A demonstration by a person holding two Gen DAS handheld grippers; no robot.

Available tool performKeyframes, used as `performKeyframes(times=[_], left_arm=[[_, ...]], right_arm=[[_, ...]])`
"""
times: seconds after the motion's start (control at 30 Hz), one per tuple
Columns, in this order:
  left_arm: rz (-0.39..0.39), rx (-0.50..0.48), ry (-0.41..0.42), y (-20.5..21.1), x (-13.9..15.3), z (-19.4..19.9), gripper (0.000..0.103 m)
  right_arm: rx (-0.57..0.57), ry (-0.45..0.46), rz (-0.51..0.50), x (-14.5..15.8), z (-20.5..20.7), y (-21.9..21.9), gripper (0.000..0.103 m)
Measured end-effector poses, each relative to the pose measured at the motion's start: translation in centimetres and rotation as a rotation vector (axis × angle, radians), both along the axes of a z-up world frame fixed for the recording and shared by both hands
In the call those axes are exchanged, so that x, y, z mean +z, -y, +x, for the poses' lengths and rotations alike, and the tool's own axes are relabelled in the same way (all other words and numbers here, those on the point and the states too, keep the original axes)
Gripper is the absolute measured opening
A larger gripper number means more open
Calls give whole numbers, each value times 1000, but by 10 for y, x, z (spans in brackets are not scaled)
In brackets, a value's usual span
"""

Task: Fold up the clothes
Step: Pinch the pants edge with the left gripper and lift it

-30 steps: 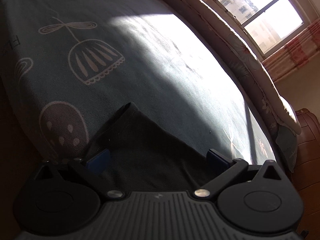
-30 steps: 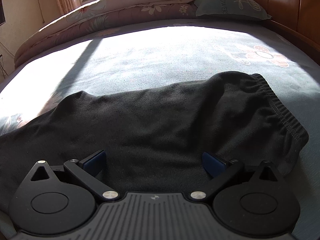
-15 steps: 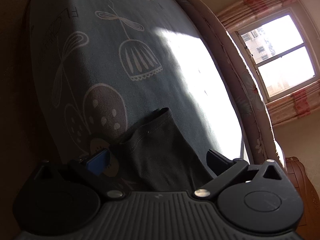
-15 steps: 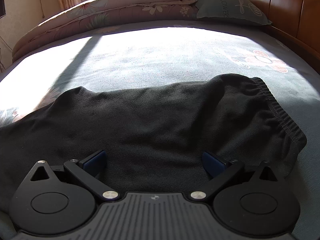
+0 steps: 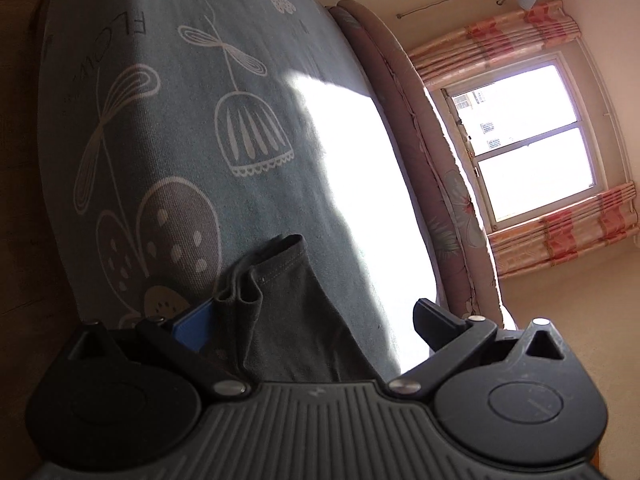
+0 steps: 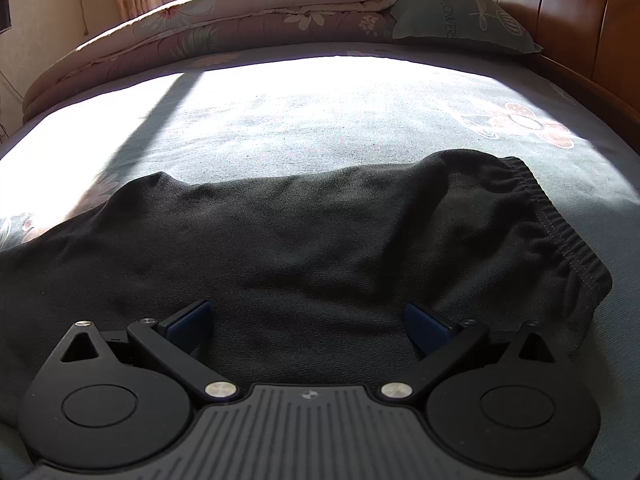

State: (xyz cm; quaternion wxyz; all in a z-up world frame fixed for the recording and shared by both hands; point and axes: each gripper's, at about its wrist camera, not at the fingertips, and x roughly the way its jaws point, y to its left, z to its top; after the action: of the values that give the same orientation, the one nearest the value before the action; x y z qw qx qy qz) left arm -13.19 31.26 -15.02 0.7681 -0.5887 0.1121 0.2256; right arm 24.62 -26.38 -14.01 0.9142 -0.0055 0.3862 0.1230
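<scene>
Black trousers point(image 6: 304, 248) lie flat across the blue-grey bed sheet point(image 6: 320, 120), with the elastic waistband point(image 6: 560, 228) at the right. My right gripper point(image 6: 308, 326) hovers open low over the trousers' near edge, nothing between its fingers. In the left wrist view the hemmed leg end point(image 5: 276, 280) of the trousers lies bunched between the fingers of my left gripper point(image 5: 316, 322). That gripper is open, and a fold of the cloth rests against its left blue pad point(image 5: 192, 326).
A rolled floral quilt point(image 6: 248, 12) runs along the bed's far side under the window point(image 5: 528, 140). A pillow point(image 6: 460, 16) leans on the wooden headboard point(image 6: 568, 28) at the right. The sheet's left edge point(image 5: 52, 160) drops to a dark floor.
The left gripper has tilted and shifted along the trouser leg toward its hem, which now bunches against the left pad. The right gripper has stayed nearly still over the trousers.
</scene>
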Motion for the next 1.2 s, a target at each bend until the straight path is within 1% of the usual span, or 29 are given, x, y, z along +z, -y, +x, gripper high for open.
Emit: performKeyframes(times=[0.1, 0.17, 0.3, 0.4, 0.6, 0.73, 0.83, 0.87, 1.03, 1.2], left_arm=[[-30, -8, 28, 1, -12, 1, 102], [-15, -10, 41, 1, -12, 2, 102], [-3, -28, 101, -1, -9, 8, 102], [3, -36, 92, -3, -12, 14, 102], [-39, -21, 170, -5, -26, 11, 102], [-7, -21, 183, -15, -27, 25, 102], [-27, 14, 232, -18, -33, 30, 102], [-19, 15, 231, -17, -32, 30, 102], [61, -52, 193, -2, -24, 26, 102], [100, -67, 151, -4, -16, 33, 102]], right_arm=[[0, 1, -2, 0, 0, 0, 103], [0, 2, -4, 0, 0, -1, 103], [0, 4, -7, -1, 0, -1, 103], [0, 4, -8, -1, 0, -2, 103], [1, 5, -12, -1, 0, -2, 103], [0, 9, -18, -1, 0, -3, 103], [0, 10, -18, -1, -1, -2, 103], [0, 10, -18, -2, -1, -2, 103], [-1, 9, -20, -1, -1, -3, 103], [-5, 9, -20, -2, 0, -4, 103]])
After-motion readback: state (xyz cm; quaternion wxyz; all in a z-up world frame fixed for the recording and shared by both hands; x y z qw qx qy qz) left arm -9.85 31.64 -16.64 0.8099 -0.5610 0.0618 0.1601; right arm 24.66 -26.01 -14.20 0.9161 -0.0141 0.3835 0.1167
